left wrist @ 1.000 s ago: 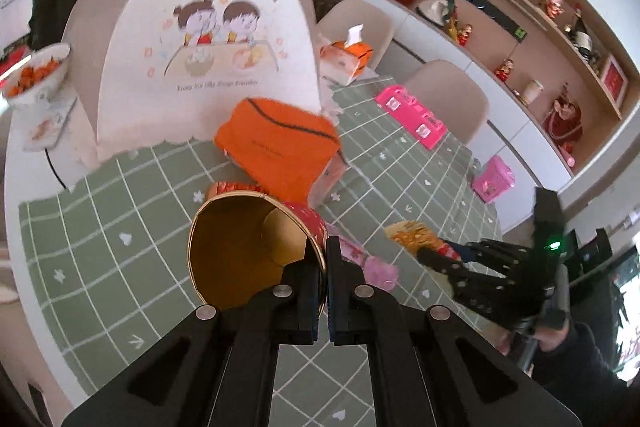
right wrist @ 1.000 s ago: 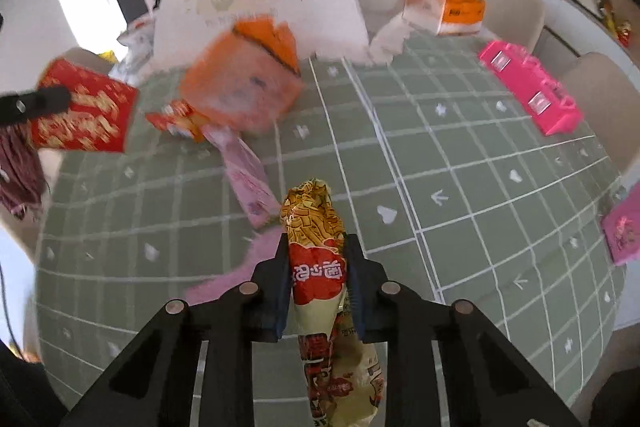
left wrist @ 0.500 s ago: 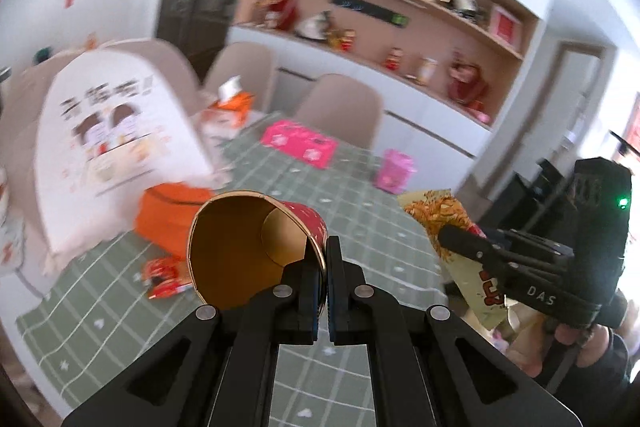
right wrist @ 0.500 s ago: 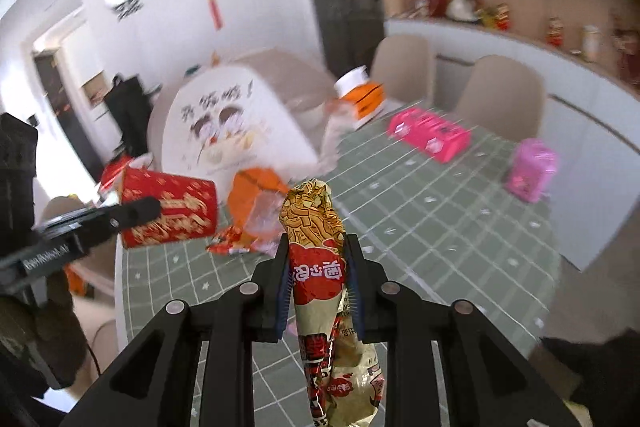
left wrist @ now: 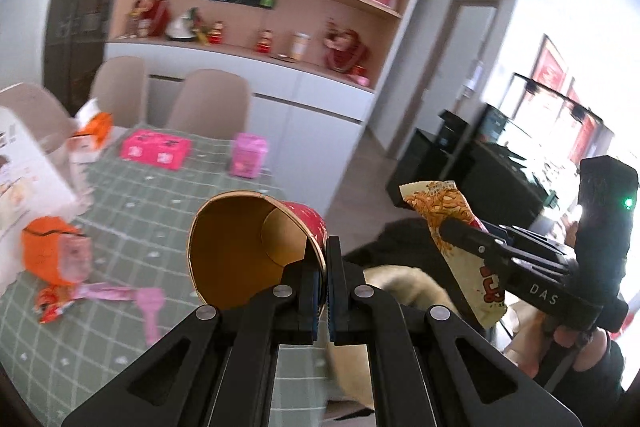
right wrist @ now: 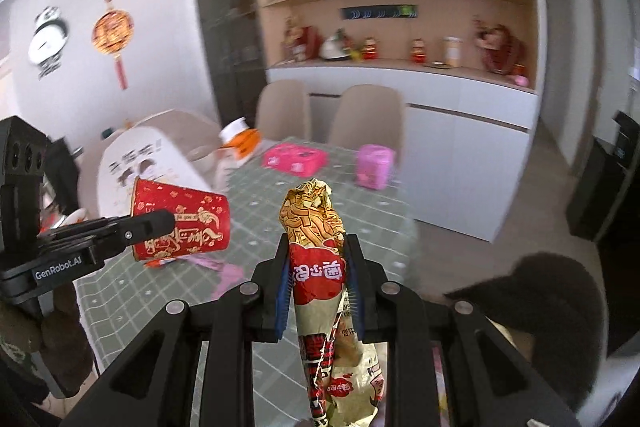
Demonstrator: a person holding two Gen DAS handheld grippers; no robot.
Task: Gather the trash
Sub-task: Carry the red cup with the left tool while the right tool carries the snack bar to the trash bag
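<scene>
We have both pieces of trash in the air, clear of the table [left wrist: 132,227], which is why neither touches the green checked cloth. The left gripper [left wrist: 323,267] is pinched nearly closed on the rim of the red paper cup [left wrist: 256,247] — a thin wall needs only a narrow bite, and held by the rim the cup hangs on its side with its mouth toward the camera. The right gripper [right wrist: 318,279] is clamped partway in on the crumpled noodle wrapper [right wrist: 316,267], gripping it across the middle so both ends stick out, one beyond the fingertips and one trailing back under the gripper.

Seen from the right wrist, the cup [right wrist: 180,225] sits off to the left and the wrapper straight ahead, so the two loads are well apart and do not tangle.

More litter is left near the table's near-left edge: an orange bag [left wrist: 54,255], a small red wrapper [left wrist: 52,303] and a pink strip [left wrist: 120,295]. The pink boxes [left wrist: 156,149] toward the far edge look like belongings, not trash. We judge this a carry step; no bin is in view.
</scene>
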